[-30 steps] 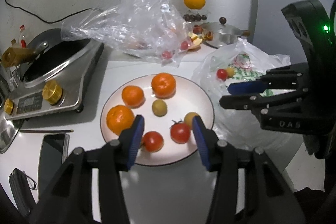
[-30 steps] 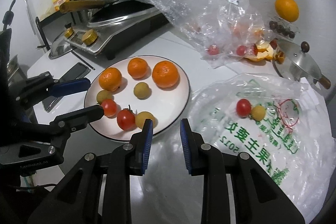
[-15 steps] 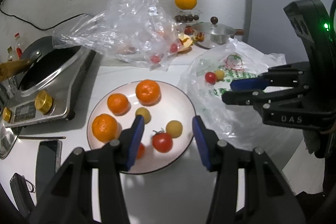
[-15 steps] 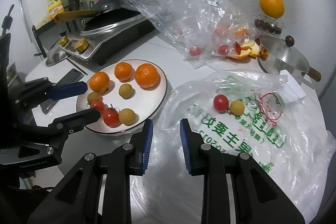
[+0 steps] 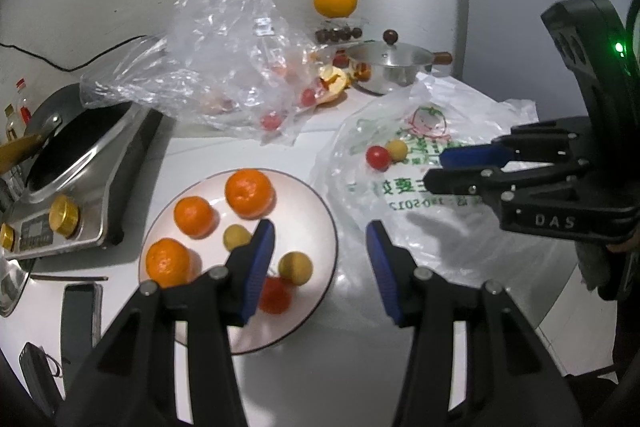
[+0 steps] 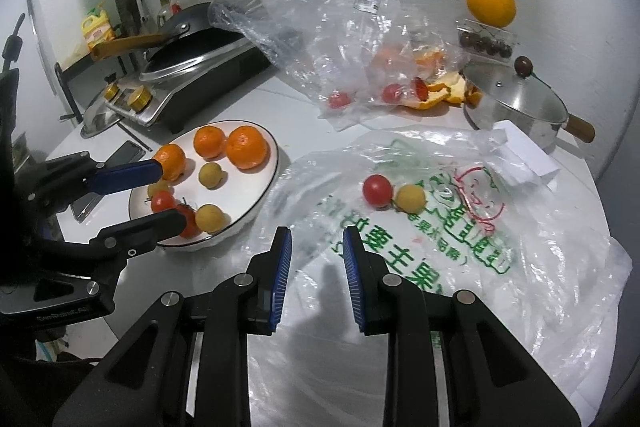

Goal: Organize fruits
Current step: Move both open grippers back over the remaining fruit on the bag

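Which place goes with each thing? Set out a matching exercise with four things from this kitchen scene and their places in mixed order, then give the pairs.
Things:
1. big orange
2. pan
3. mandarins
4. red tomato

Places:
A. on the printed bag
B. on the plate
C. on the clear box
D. on the cooker

Pairs: 1-C, 2-D, 3-B, 4-A

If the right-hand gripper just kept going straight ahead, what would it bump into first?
Probably the white printed plastic bag lying flat ahead of the open right gripper; further along that line sit a red cherry tomato and a yellow one. Depth is uncertain.
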Demonstrator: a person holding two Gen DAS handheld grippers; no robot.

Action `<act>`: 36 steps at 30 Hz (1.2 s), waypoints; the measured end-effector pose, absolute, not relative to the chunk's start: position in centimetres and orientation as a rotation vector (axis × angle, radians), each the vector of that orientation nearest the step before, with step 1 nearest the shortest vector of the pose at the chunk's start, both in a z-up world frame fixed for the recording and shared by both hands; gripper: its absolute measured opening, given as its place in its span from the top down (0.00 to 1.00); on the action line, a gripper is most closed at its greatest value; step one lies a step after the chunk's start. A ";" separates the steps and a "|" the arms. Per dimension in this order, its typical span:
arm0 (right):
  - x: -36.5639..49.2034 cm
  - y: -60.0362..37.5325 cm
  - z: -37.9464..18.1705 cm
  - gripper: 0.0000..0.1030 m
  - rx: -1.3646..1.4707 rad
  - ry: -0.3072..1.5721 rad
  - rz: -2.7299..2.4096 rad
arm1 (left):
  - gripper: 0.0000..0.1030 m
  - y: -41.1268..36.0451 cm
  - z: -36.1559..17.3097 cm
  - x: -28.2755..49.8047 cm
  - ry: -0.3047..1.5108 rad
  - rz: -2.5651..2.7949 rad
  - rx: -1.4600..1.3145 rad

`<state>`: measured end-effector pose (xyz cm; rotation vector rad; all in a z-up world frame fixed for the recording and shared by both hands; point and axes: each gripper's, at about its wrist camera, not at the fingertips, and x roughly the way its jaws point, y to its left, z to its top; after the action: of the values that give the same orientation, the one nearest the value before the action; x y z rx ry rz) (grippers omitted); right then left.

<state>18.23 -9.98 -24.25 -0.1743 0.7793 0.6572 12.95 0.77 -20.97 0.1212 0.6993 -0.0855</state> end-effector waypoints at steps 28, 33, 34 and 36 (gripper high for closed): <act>23.8 -13.1 -26.3 0.72 -0.142 0.820 0.612 | 0.49 -1.5 -21.9 17.7 0.725 -0.135 0.127; 25.3 -12.9 -26.8 0.72 -0.145 0.831 0.602 | 0.36 -1.3 -22.1 18.5 0.723 -0.148 0.116; 25.6 -12.8 -27.0 0.72 -0.146 0.834 0.601 | 0.36 -1.3 -22.1 18.7 0.724 -0.149 0.116; 26.2 -12.7 -27.3 0.72 -0.149 0.841 0.597 | 0.36 -1.2 -22.2 19.0 0.724 -0.154 0.114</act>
<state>26.24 -12.65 -27.30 -0.1493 0.8415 0.5970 19.00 -1.23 -22.20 0.1143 0.7237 -0.1542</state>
